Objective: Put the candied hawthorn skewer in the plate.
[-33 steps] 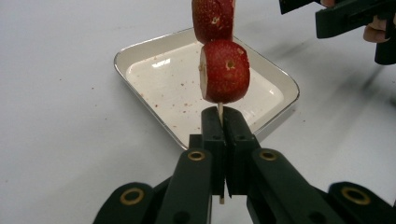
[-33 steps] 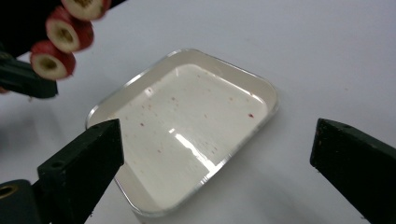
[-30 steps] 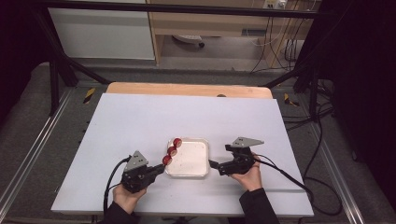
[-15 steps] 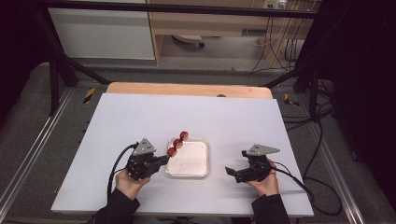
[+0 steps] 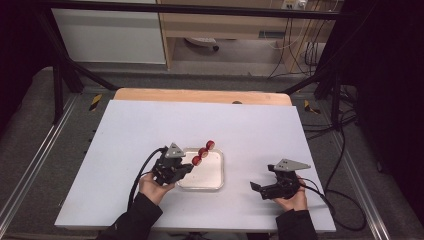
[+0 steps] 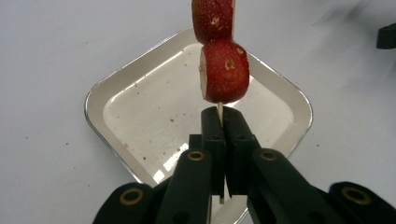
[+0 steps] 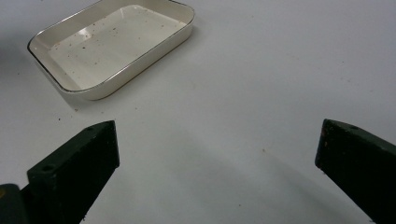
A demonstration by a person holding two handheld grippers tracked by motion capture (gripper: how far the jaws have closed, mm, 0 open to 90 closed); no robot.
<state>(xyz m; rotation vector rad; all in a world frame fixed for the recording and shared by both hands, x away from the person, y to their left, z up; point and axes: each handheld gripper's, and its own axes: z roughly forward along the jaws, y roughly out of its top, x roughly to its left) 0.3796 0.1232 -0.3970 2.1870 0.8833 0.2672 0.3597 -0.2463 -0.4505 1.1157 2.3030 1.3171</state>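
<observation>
A shallow cream rectangular ceramic dish with a thin dark rim (image 5: 215, 181) sits on the white table (image 5: 125, 130), a little nearer the person than the table's middle; its floor is bare apart from small reddish specks and crumbs, seen close in the left gripper view (image 6: 140, 116) and again in the right gripper view (image 7: 116, 46); the left gripper (image 5: 187, 166) is held at the dish's left edge, its jaws pressed together on a thin pale wooden skewer (image 6: 220, 110); three round red fruit pieces (image 5: 203, 152) are threaded on that skewer, which slants up and away from the jaws over the dish's far left corner; in the left gripper view the nearest red piece (image 6: 224, 70) hangs just above the jaw tips with a second piece touching it beyond, and a short stub of the stick shows below the jaws; the person's left hand (image 5: 152, 187) grips the tool from behind, a black cable looping off it towards the table's near edge; the right gripper (image 5: 256, 188) is well apart from the dish, off to its right, low over the bare table, its jaws spread wide with nothing between them; the right hand (image 5: 295, 200) holds it from the near side.
</observation>
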